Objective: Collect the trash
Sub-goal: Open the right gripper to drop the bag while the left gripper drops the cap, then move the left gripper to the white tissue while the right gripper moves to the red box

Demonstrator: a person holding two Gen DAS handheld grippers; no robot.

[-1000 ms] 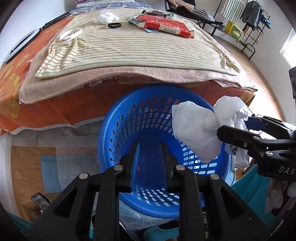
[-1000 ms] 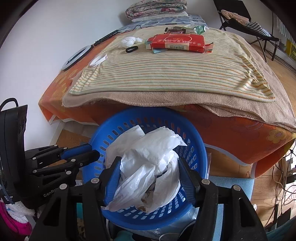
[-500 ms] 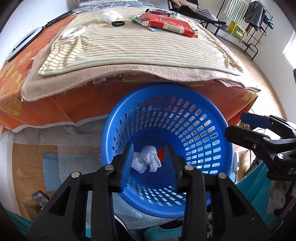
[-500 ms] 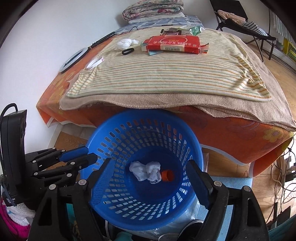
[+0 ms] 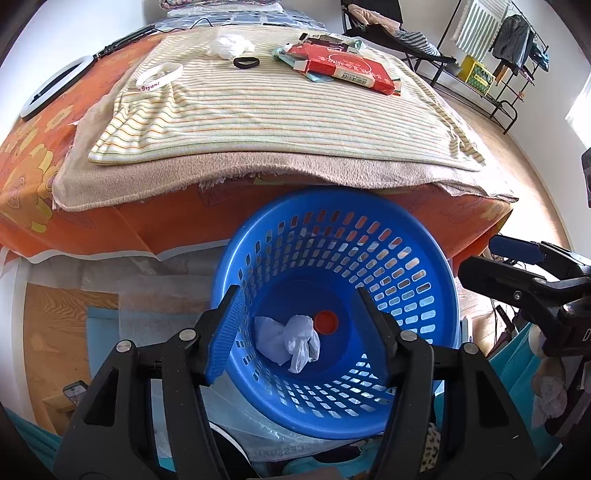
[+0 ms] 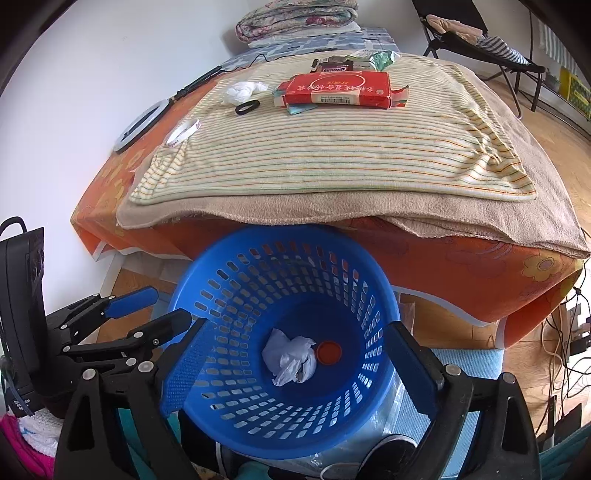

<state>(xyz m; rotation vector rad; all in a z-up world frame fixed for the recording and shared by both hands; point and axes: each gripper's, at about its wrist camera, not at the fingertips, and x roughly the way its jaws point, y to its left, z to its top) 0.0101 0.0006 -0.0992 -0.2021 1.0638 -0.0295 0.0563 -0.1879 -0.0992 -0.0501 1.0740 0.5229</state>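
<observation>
A blue slotted basket [image 5: 332, 199] [image 6: 280, 232] stands on the floor against the bed. In its bottom lie a crumpled white plastic bag [image 5: 286, 341] [image 6: 290, 360] and a red cap [image 5: 325, 322] [image 6: 328, 352]. My left gripper [image 5: 297, 291] [image 6: 162, 308] hovers over the basket's left side, jaws opening, nothing between them. Over the basket's middle, my right gripper [image 6: 297, 325] [image 5: 495, 258] is also opening, wide and empty. On the striped blanket lie a red box [image 5: 343, 68] [image 6: 334, 90], a white tissue wad [image 5: 229, 46] [image 6: 242, 91], a black hair tie [image 6: 246, 107] and a white wristband [image 5: 159, 75].
Wrappers [image 6: 369, 59] lie behind the red box. A ring light [image 5: 51, 92] rests on the bed's left edge, folded blankets [image 6: 295, 18] at its head. A clothes rack [image 5: 498, 37] stands far right. Cables [image 6: 561, 350] trail on the wooden floor at right.
The white bag left my right gripper and dropped into the basket, and a red cap now lies beside it. Both grippers' jaws have spread wider; neither hand has shifted.
</observation>
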